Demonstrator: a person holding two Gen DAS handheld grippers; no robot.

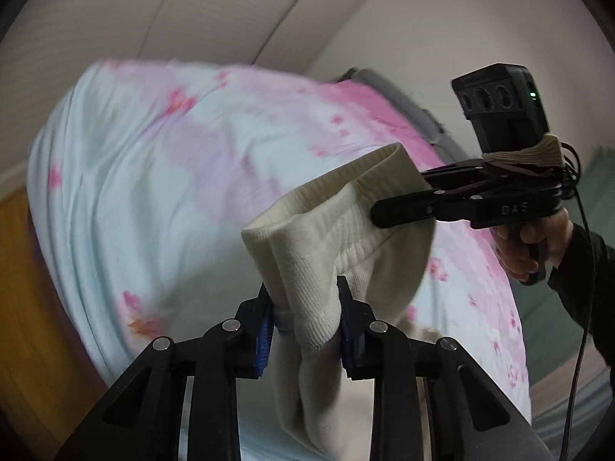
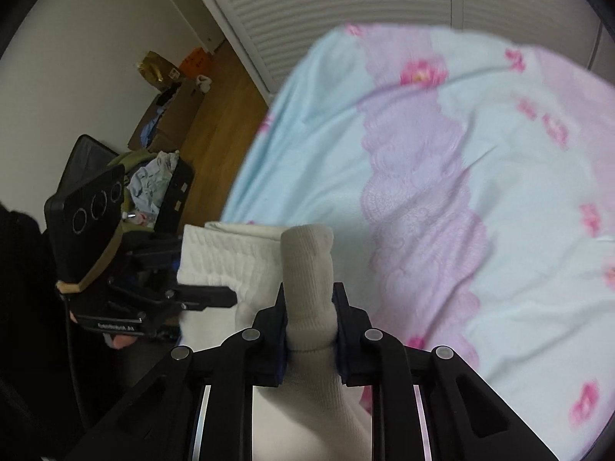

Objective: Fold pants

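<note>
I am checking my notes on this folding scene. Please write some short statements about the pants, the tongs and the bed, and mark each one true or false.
1. The left tongs pinch the cream ribbed knit pants. True.
2. The right tongs are open and hold nothing. False: they are shut on the pants.
3. The pants lie flat on the bed. False: they hang lifted between both tongs.
4. The light blue and pink flowered bedsheet covers the bed. True.
</note>
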